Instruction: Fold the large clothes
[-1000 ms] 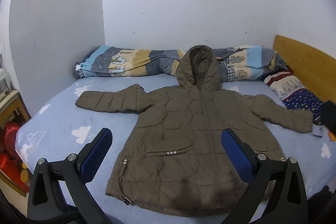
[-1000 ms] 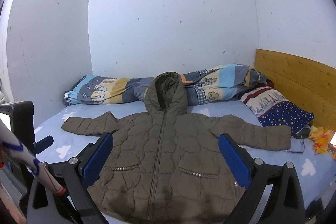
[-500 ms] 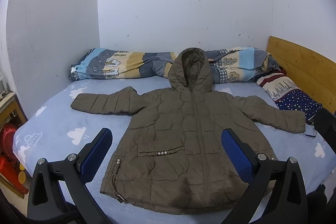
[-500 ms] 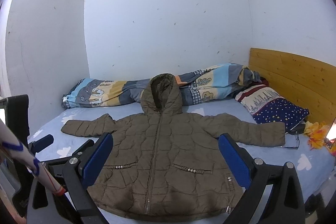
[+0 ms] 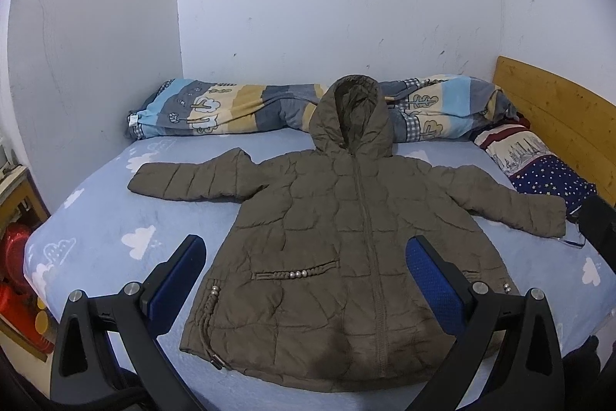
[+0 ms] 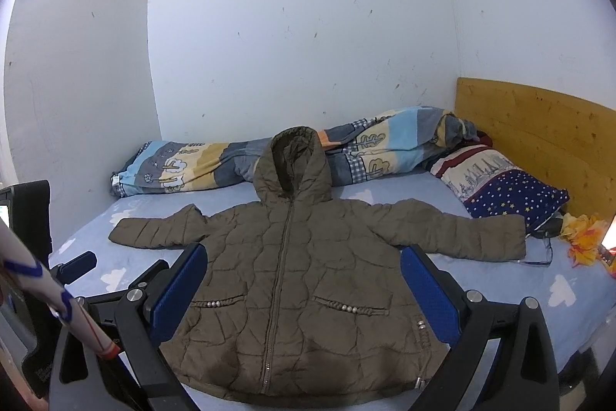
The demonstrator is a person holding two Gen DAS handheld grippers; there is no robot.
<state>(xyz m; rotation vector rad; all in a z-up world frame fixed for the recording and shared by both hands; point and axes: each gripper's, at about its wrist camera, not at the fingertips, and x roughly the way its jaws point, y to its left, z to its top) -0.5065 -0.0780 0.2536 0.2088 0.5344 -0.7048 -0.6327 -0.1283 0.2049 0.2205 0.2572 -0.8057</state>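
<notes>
Both grippers backed off, wide; jacket flat, hood toward wall.

I can read no text, label, brand or number anywhere from either of my wrist views.

The bed carries a light blue sheet with white cloud prints and has a wooden headboard at the right. Lying directly on it: 1 brown hooded jacket, flat, zipped, both sleeves spread; 1 rolled patterned quilt along the far wall; 1 star-print pillow beside the headboard.
</notes>
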